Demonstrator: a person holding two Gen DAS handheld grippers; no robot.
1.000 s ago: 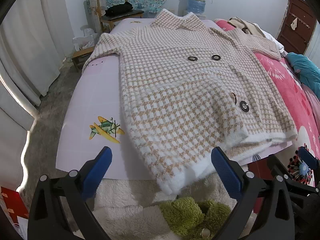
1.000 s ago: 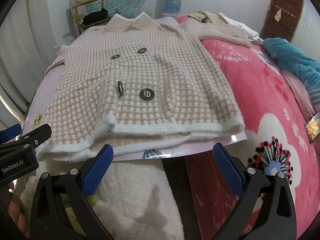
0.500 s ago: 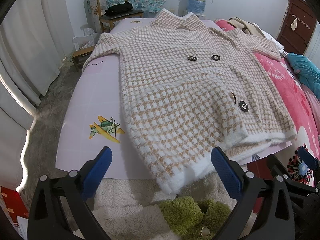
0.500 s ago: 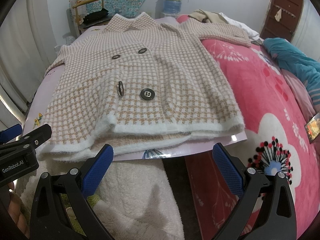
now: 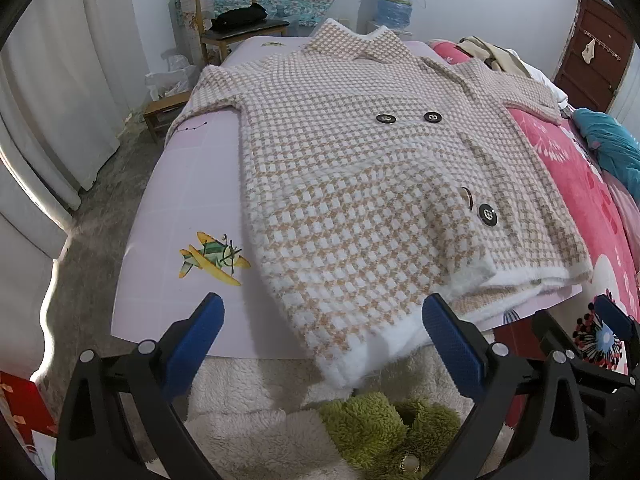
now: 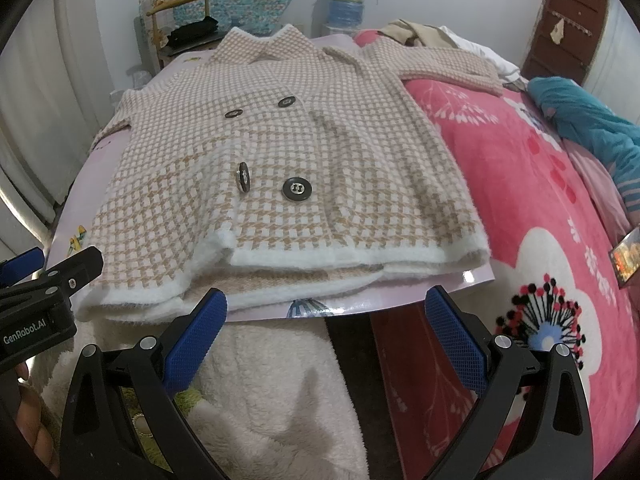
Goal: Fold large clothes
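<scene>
A beige-and-white checked fluffy coat (image 5: 360, 184) with dark buttons lies face up and spread on a lilac mat (image 5: 188, 184) on the bed; it also shows in the right wrist view (image 6: 304, 160). Its right sleeve (image 6: 440, 62) stretches out over the pink blanket. My left gripper (image 5: 322, 344) is open and empty, just short of the coat's near-left hem corner. My right gripper (image 6: 326, 328) is open and empty, just in front of the hem's middle. The left gripper also shows at the left edge of the right wrist view (image 6: 44, 280).
A pink flowered blanket (image 6: 540, 184) covers the bed's right side, with a teal garment (image 6: 588, 120) and a phone (image 6: 626, 254) on it. A wooden chair (image 5: 236, 24), a small stool (image 5: 164, 114) and a water bottle (image 5: 394, 4) stand beyond. White and green fleece (image 5: 360, 424) lies below the grippers.
</scene>
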